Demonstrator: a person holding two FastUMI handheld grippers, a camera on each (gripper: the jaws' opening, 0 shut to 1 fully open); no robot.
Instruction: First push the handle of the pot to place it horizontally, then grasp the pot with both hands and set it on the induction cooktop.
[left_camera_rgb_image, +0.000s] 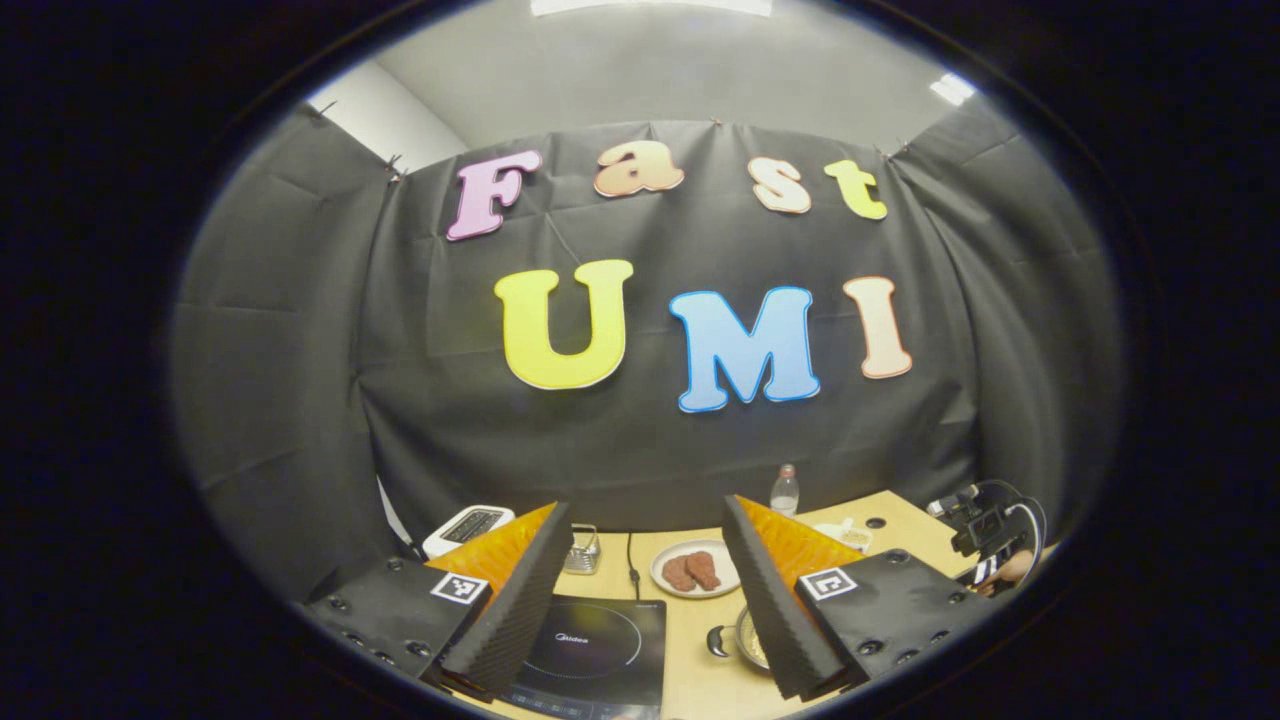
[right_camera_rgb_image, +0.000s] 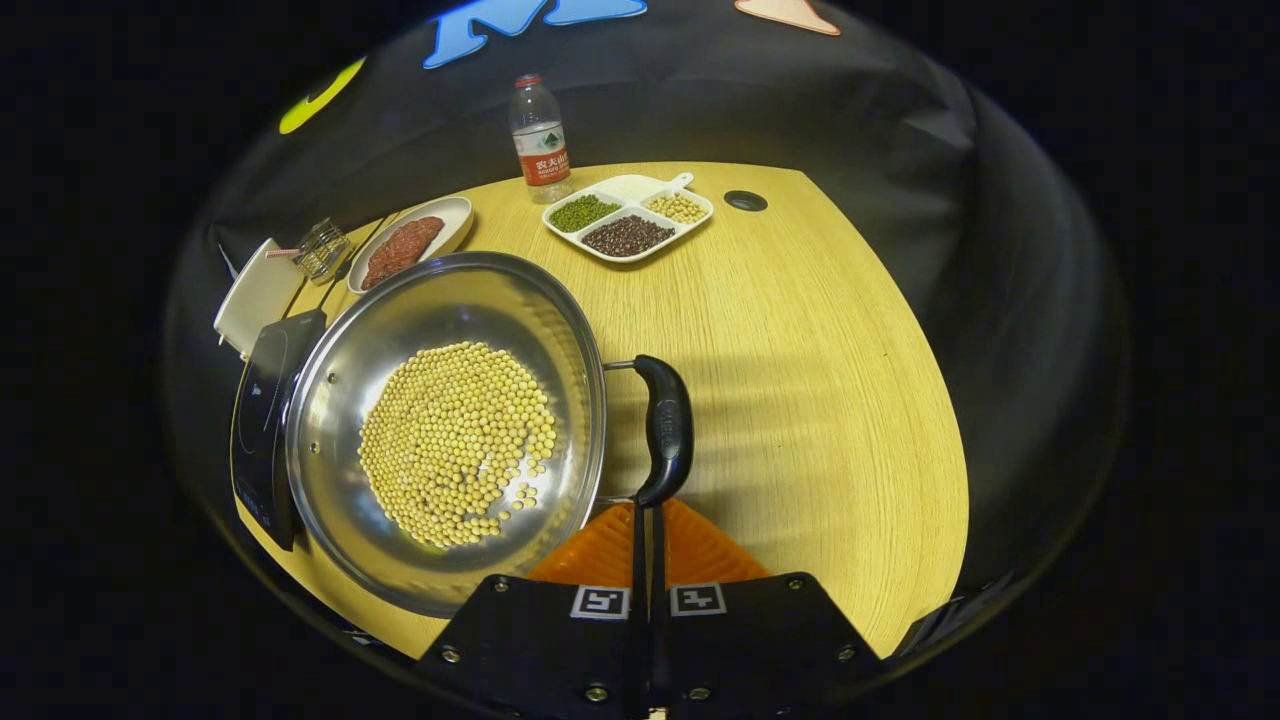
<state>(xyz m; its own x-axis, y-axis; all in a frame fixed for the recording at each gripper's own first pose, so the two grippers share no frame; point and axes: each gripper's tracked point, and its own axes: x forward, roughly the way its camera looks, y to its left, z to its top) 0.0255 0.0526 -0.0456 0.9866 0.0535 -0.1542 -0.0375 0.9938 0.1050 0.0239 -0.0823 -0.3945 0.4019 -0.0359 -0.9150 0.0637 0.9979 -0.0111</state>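
Observation:
A steel pot (right_camera_rgb_image: 445, 430) holding yellow soybeans stands on the wooden table (right_camera_rgb_image: 820, 400), just right of the black induction cooktop (right_camera_rgb_image: 262, 420). Its black side handle (right_camera_rgb_image: 665, 430) points toward my right gripper (right_camera_rgb_image: 647, 510). That gripper is shut, fingers pressed together with nothing between them, and its tips sit at the handle's near end. In the left gripper view my left gripper (left_camera_rgb_image: 640, 600) hangs open above the cooktop (left_camera_rgb_image: 600, 650). A sliver of the pot (left_camera_rgb_image: 752, 645) and its other handle (left_camera_rgb_image: 718, 642) show beside the right finger. The right gripper (left_camera_rgb_image: 990, 545) appears at the far right.
A plate of meat (right_camera_rgb_image: 405, 245), a wire basket (right_camera_rgb_image: 322, 250) and a white appliance (right_camera_rgb_image: 255, 295) stand behind the cooktop. A divided tray of beans (right_camera_rgb_image: 628, 215) and a water bottle (right_camera_rgb_image: 540, 140) sit at the table's back, near a cable hole (right_camera_rgb_image: 745, 200).

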